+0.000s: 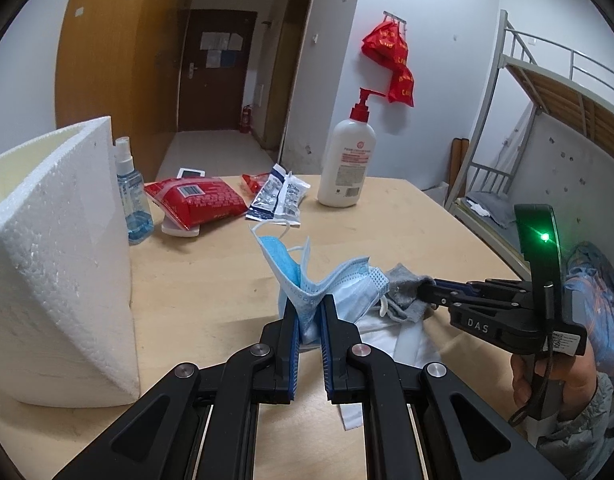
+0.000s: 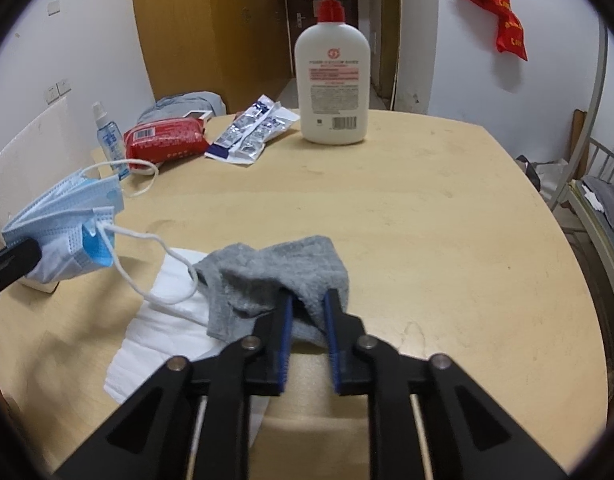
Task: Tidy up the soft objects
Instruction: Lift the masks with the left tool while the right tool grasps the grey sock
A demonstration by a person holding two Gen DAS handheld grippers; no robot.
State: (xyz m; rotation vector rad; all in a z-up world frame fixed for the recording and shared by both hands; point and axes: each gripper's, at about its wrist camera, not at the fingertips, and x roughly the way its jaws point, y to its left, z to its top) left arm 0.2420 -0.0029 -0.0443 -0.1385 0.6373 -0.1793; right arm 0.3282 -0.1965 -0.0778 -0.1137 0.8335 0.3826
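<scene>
The left gripper is clamped on a pleated blue face mask, lifted above the smooth wooden table. The right gripper has its blue-padded jaws pressing a rumpled grey knit sock, which lies on the near table partly over folded white cloth. A grainy white foam box stands left.

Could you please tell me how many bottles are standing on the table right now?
2. The large white pump bottle stands at the far middle of the table; the small blue spray bottle stands at the far left, beside the white foam box. Others may be hidden behind it.
</scene>
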